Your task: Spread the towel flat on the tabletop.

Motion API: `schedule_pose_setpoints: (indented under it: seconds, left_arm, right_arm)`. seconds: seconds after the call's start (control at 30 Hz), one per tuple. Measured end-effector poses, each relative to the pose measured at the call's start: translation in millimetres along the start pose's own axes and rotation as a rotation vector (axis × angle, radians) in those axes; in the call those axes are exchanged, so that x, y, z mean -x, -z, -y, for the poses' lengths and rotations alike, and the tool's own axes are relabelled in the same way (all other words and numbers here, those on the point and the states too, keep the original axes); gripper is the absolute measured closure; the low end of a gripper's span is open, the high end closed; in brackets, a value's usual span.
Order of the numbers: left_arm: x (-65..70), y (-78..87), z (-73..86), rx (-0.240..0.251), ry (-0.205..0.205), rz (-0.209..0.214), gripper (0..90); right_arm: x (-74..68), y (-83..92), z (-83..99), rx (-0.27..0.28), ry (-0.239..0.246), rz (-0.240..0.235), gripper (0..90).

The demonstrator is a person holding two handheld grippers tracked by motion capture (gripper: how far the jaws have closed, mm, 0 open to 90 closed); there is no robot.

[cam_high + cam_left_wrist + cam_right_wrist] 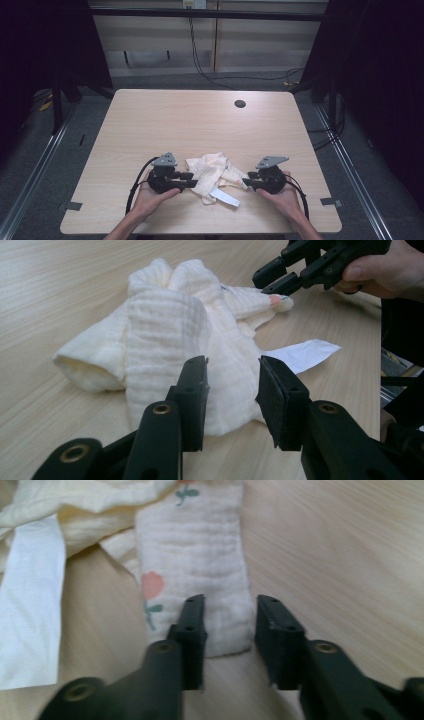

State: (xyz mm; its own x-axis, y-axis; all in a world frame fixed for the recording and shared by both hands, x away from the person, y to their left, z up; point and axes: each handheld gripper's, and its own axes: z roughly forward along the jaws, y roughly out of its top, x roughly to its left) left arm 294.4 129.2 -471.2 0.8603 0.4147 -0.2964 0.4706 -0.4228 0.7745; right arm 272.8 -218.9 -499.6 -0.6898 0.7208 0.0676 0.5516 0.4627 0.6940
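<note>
On the pale wooden table (150,125) I see the crumpled cream cloth (212,172) lying between my left gripper (189,180) and right gripper (246,184), both with jaws parted and unclamped at its opposite ends near the front edge.

A light wooden bench (150,120) has a round cable hole (240,104) near its far edge. Beyond it black cables (210,75) trail across a grey floor (165,81) before pale wall panels (260,45). Metal rails (35,165) flank the bench.
</note>
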Motion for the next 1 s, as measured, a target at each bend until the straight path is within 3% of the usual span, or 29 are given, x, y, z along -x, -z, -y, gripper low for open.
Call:
schedule_pose_setpoints:
  seconds: [0.03,0.07,0.1,0.17,0.2,0.3,0.4,0.5,0.57,0.6,0.67,0.87,1.0]
  left_arm:
    - [0.8,-0.7,-0.1,-0.003,-0.006,-0.001,62.7]
    - [0.8,-0.7,-0.1,-0.003,-0.006,-0.001,61.7]
    - [3.4,-2.5,0.8,-0.009,-0.014,-0.007,59.4]
    - [5.1,-3.9,1.5,-0.017,-0.023,-0.015,55.5]
    - [7.7,-6.9,2.3,-0.030,-0.032,-0.007,53.3]
    - [10.5,-12.0,1.0,-0.041,-0.061,-0.010,52.5]
    - [12.3,-13.8,-1.4,-0.046,-0.074,-0.031,60.1]
    - [11.3,-16.1,-4.9,-0.022,-0.065,0.009,70.0]
    - [13.1,-19.0,-4.4,-0.037,-0.079,0.017,71.5]
    - [17.8,-24.7,-2.4,-0.068,-0.100,0.026,71.2]
    - [21.4,-28.4,-0.5,-0.093,-0.111,0.018,65.9]
    - [21.5,-32.2,5.8,-0.115,-0.131,0.016,62.7]
    - [23.4,-35.6,4.4,-0.104,-0.146,0.019,62.8]
  right_arm:
    - [-1.2,0.0,0.2,0.001,0.010,-0.001,78.1]
    - [-1.2,0.0,0.2,0.001,0.010,-0.001,78.1]
    - [-2.5,-0.4,2.2,0.013,0.012,-0.037,85.2]
    - [-2.8,-0.4,2.6,0.016,0.000,-0.037,85.9]
    - [-0.3,-0.3,2.8,0.017,-0.037,-0.053,86.9]
    - [4.4,-0.5,2.9,0.023,-0.079,-0.063,87.0]
    - [9.1,4.6,0.8,0.059,-0.107,-0.070,87.0]
    - [16.9,18.3,-1.7,0.114,-0.142,-0.052,86.9]
    - [18.6,19.8,-0.9,0.120,-0.139,-0.048,86.9]
    - [20.5,21.2,0.7,0.122,-0.153,-0.046,86.9]
    - [21.5,20.8,0.9,0.121,-0.157,-0.051,86.7]
    - [19.7,18.1,1.5,0.111,-0.141,-0.048,85.3]
    - [19.3,16.1,1.9,0.104,-0.140,-0.050,85.2]
